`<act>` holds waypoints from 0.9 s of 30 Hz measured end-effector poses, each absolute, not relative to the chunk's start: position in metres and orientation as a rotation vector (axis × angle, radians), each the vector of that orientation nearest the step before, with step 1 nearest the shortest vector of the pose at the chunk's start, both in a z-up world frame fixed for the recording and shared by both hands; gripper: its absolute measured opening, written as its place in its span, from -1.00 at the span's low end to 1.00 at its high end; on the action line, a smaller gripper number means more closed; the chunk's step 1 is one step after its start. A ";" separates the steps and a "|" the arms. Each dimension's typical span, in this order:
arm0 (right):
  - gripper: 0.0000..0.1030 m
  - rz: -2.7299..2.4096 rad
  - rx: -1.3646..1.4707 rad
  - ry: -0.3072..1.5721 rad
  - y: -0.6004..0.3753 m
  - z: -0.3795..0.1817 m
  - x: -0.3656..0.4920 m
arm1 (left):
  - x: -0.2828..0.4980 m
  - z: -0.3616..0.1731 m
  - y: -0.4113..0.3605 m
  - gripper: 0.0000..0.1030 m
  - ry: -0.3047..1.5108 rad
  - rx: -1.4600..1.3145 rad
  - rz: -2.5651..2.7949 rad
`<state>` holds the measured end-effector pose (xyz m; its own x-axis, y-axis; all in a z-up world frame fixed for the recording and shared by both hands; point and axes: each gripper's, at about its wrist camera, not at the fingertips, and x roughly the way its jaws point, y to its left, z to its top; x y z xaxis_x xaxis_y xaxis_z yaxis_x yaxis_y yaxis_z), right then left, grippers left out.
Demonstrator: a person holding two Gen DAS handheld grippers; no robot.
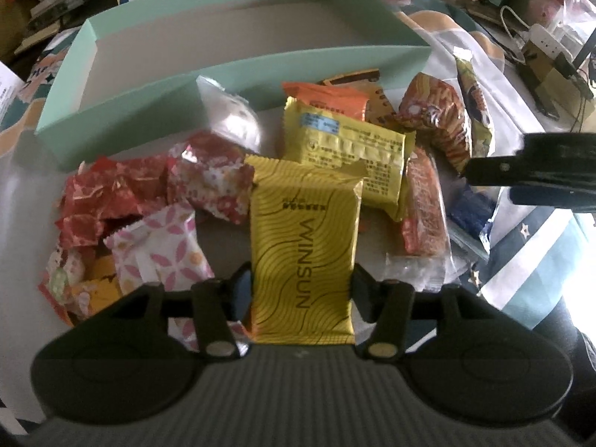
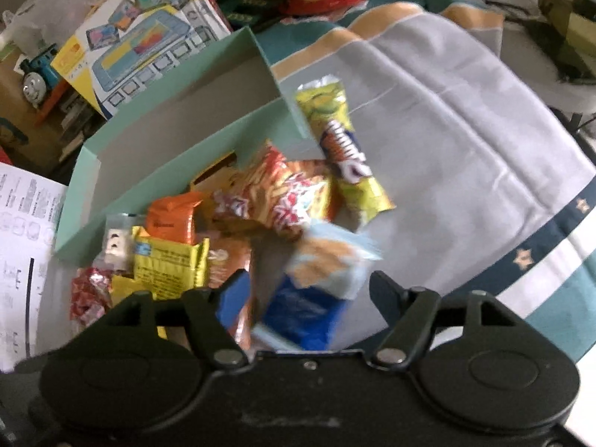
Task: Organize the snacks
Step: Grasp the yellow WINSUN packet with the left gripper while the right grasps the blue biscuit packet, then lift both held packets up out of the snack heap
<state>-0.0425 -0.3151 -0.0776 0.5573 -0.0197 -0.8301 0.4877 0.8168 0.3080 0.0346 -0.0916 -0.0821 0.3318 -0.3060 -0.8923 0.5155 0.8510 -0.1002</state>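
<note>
Your left fingers [image 1: 250, 290] were clamped on the long edges of the yellow WINSUN packet [image 1: 303, 246], one pad on each side, with the packet standing lengthwise out from the left gripper [image 1: 302, 292] over the pile. Your right fingers [image 2: 232, 296] stood apart, no pad touching the blue-and-white packet [image 2: 314, 290] that sat blurred between them, nearer the left pad than the right. The right gripper [image 2: 305, 298] also showed in the left wrist view as a dark shape at the right edge.

The rest of the snacks lay heaped on a grey cloth [image 2: 465, 156] with a teal and navy starred border, just in front of the mint green box [image 1: 123, 85]. The box was open at the top, its grey floor bare as far as you could see. In the heap, a second yellow packet [image 1: 346, 145] lay behind the WINSUN one, its printed back facing up, with an orange packet [image 1: 324, 98] behind that and touching the box's near wall. To the left sat red foil sweets [image 1: 100, 197] and a pink-flowered white packet [image 1: 164, 253]. To the right lay an orange striped bag [image 1: 439, 119] and, beside it, a long yellow-green packet [image 2: 342, 149] resting against the box's corner.
</note>
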 end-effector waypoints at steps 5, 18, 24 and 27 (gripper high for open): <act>-0.01 -0.380 0.546 0.964 -0.313 -0.089 -0.031 | 0.038 -0.086 -0.084 0.10 1.131 0.183 -0.547; 0.00 -0.414 0.489 0.993 -0.310 -0.093 -0.020 | 0.034 -0.085 -0.082 0.11 1.108 0.182 -0.539; -0.19 -0.370 0.308 0.982 -0.292 -0.096 -0.017 | 0.033 -0.085 -0.078 0.04 1.101 0.164 -0.531; -0.25 -0.369 0.345 0.992 -0.304 -0.092 -0.028 | 0.032 -0.082 -0.075 0.01 1.093 0.150 -0.525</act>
<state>-0.0282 -0.3038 -0.0922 0.4952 -0.1432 -0.8569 0.4519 0.8848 0.1133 0.0318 -0.0754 -0.0816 0.3519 -0.3316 -0.8753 0.4764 0.8684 -0.1375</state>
